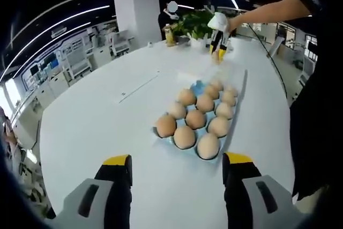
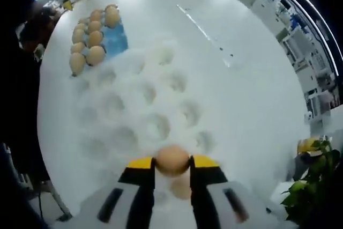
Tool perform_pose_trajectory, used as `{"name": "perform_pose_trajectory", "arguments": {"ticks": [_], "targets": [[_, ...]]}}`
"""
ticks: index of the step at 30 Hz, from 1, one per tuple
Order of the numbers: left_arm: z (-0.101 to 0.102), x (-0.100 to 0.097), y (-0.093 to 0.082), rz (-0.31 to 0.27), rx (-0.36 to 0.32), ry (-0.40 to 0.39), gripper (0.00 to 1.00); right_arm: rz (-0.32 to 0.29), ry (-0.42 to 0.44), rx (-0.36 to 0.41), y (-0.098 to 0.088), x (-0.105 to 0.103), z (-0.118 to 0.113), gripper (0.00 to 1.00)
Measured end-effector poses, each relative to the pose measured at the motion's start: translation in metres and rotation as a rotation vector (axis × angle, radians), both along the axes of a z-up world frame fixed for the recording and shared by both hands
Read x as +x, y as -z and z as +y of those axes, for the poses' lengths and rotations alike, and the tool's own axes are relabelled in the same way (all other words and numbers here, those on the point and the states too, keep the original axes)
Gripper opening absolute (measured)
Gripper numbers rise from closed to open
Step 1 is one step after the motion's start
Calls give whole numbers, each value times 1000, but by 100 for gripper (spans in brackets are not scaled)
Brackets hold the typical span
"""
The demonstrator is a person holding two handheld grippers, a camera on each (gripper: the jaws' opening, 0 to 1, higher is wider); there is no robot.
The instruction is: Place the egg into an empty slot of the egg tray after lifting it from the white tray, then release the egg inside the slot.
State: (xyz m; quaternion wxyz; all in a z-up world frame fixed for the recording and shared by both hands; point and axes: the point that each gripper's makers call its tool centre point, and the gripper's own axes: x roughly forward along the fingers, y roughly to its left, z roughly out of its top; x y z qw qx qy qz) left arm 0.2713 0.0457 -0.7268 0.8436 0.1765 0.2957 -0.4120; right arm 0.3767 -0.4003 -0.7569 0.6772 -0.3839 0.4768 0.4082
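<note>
My right gripper [image 2: 172,171] is clamped on a tan oval egg [image 2: 172,159] above the near end of the white moulded tray [image 2: 134,116], another egg [image 2: 181,187] beneath. My left gripper [image 1: 177,167], jaws apart, holds nothing near the table edge. I should carry gently, level, to the blue egg tray [image 2: 114,38] and lower fully into a vacant slot before opening.

A tan egg [image 2: 172,160] sits at 6 o'clock over the white tray [image 2: 134,116]; the blue egg tray [image 2: 114,39], nearly full, lies at 11 o'clock.
</note>
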Motion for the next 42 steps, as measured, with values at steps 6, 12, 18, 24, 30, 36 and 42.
{"name": "perform_pose_trajectory", "arguments": {"ticks": [6, 12, 18, 24, 30, 36, 42], "targets": [[-4, -2, 3, 4, -2, 18, 74, -15, -29, 33, -12, -6, 17, 24], [-7, -6, 6, 13, 5, 42, 78, -10, -46, 33, -14, -9, 23, 24], [-6, -8, 8, 25, 6, 45, 82, -12, -60, 36, -14, -11, 30, 24], [-6, -7, 7, 17, 3, 42, 81, -4, -84, 42, -15, -16, 41, 24], [-6, -5, 4, 3, -5, 36, 78, -3, -110, 50, -15, -18, 55, 24], [-4, -2, 2, -14, -5, 32, 77, -10, -146, 88, -17, -17, 79, 24], [-4, -2, 1, -12, -5, 32, 76, -16, -190, 119, -21, -16, 109, 24]]}}
